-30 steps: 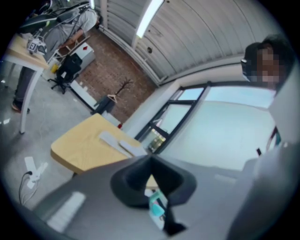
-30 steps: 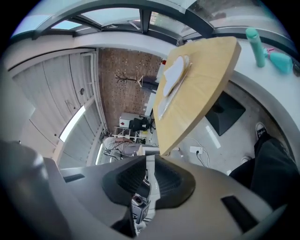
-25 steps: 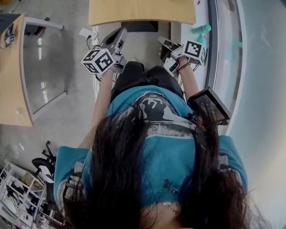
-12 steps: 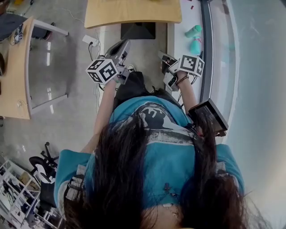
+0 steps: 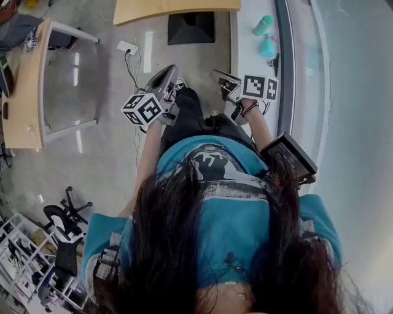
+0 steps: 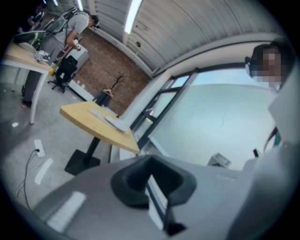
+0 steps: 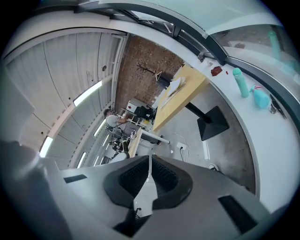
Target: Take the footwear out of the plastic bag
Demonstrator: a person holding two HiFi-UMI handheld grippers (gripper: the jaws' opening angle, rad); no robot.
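Observation:
No plastic bag and no footwear from one shows in any view. My left gripper (image 5: 164,78) is held out in front of the person over the grey floor, its jaws shut with nothing between them (image 6: 152,187). My right gripper (image 5: 217,75) is held level beside it, near the white window ledge (image 5: 252,49), also shut and empty (image 7: 149,177). Both marker cubes (image 5: 142,109) (image 5: 261,87) face up at the head camera.
Ahead stands a wooden table (image 5: 172,7) on a black base (image 5: 191,27). A power strip (image 5: 128,47) and cable lie on the floor. Two teal bottles (image 5: 263,26) stand on the ledge. There is a desk (image 5: 24,86) at left and an office chair (image 5: 61,221) behind.
In the head view the table, its base and the bottles have slid toward the top edge, and both grippers sit lower in the picture. Both stay shut and empty.

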